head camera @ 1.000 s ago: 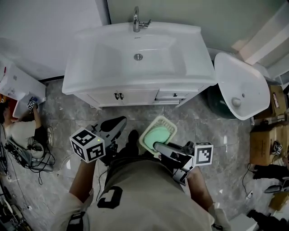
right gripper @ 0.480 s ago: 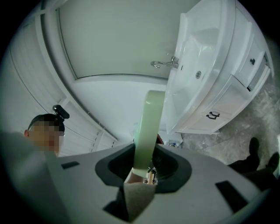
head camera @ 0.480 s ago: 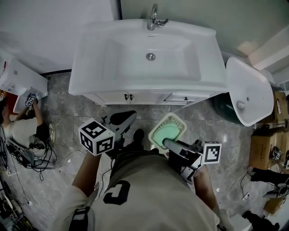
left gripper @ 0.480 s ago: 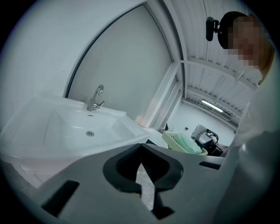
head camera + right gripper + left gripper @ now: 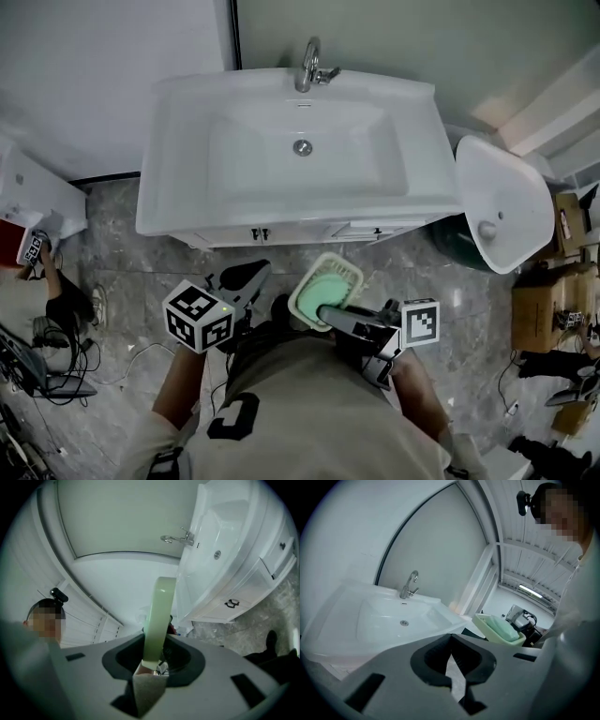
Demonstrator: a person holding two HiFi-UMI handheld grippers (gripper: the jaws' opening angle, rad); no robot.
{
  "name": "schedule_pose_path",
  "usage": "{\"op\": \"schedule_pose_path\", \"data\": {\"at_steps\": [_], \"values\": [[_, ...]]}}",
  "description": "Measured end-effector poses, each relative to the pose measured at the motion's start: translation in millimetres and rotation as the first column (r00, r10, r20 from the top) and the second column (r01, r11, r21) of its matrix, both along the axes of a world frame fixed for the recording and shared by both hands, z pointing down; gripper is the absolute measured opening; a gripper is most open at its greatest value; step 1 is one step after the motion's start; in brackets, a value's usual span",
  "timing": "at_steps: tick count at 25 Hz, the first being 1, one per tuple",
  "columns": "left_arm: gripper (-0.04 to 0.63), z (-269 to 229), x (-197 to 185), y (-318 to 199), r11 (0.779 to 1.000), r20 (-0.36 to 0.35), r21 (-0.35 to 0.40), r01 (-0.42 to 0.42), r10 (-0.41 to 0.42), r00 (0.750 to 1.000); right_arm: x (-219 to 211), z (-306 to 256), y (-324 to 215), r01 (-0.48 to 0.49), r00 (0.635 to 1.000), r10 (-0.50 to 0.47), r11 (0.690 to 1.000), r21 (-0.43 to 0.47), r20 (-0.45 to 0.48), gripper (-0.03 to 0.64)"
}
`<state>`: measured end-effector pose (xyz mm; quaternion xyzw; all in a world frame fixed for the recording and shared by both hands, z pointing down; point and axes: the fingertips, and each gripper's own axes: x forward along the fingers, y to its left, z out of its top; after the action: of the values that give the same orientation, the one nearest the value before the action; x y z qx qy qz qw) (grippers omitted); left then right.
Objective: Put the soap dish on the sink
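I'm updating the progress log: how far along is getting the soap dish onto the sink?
Done: the pale green plastic soap dish is picked up, clamped by its rim in the right gripper. In hand: it hangs over the grey stone floor, short of the white ceramic sink. Left: reach the sink and set the dish on it. The left gripper is shut and empty.

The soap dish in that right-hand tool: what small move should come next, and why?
Probably carry it forward until it is over the flat rim of the sink. The right gripper is clamped on the soap dish, with green soap in it, and the dish hangs over the floor in front of the cabinet, short of the sink.
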<state>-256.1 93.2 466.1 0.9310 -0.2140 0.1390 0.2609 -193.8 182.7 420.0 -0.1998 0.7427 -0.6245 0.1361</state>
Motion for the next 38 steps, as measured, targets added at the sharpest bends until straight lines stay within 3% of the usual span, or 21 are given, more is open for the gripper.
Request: {"op": "schedule_pose_path", "data": {"at_steps": [3, 7, 16, 23, 27, 30, 38], "values": [[0.020, 2, -9, -11, 0.999, 0.046, 0.038, 0.006, -0.007, 0.999, -2, -3, -5, -0.003, 1.000, 0.003, 1.000, 0.009, -0.009, 0.114], [0.018, -8, -11, -26, 0.995, 0.036, 0.093, 0.023, -0.026, 0.999, 1, -3, -10, -0.024, 1.000, 0.024, 1.000, 0.001, -0.017, 0.114], [0.020, -8, 15, -32, 0.995, 0.050, 0.102, 0.016, -0.022, 0.998, 18, -1, -27, 0.004, 1.000, -0.004, 1.000, 0.001, -0.010, 0.114], [0.019, -20, 56, -40, 0.992, 0.072, 0.127, 0.016, -0.025, 0.997, 55, -8, -39, 0.044, 0.999, -0.044, 0.999, 0.028, -0.014, 0.112], [0.018, -25, 91, -45, 0.981, 0.139, 0.193, -0.017, -0.010, 0.990, 85, -10, -46, 0.039, 0.999, -0.039, 0.998, 0.045, 0.001, 0.112], [0.018, -29, 110, -51, 0.973, 0.171, 0.230, -0.008, -0.032, 0.985, 109, -10, -52, 0.023, 0.999, -0.024, 0.999, 0.044, 0.027, 0.112], [0.018, -34, 144, -58, 0.969, 0.218, 0.239, 0.056, -0.110, 0.970, 150, -14, -58, 0.088, 0.994, -0.091, 0.995, 0.056, 0.056, 0.112]]}}
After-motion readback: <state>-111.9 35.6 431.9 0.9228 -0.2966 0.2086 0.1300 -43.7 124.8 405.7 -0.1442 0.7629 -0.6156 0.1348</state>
